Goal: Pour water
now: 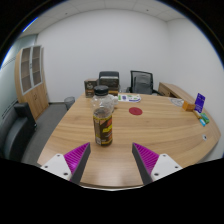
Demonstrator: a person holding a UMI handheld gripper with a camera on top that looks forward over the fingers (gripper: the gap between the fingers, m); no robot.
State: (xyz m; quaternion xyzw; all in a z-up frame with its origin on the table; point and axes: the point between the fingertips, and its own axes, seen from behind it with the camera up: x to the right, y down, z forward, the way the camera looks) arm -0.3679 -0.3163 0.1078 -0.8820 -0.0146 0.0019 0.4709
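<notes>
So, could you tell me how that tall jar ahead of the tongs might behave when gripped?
The jar stands tall and narrow on the table, so a push near its top could probably tip it. It looks clear-walled and rigid, perhaps slippery. It seems filled, so likely heavyish. The tongs are open, short of it.

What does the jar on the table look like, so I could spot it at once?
Find the big round wooden table in the middle of the room. Near its front edge, just beyond the open fingers, stands a tall clear jar with a dark lid and brownish contents. It is the nearest thing to the fingers and stands upright, taller than the small flat red thing behind it.
</notes>
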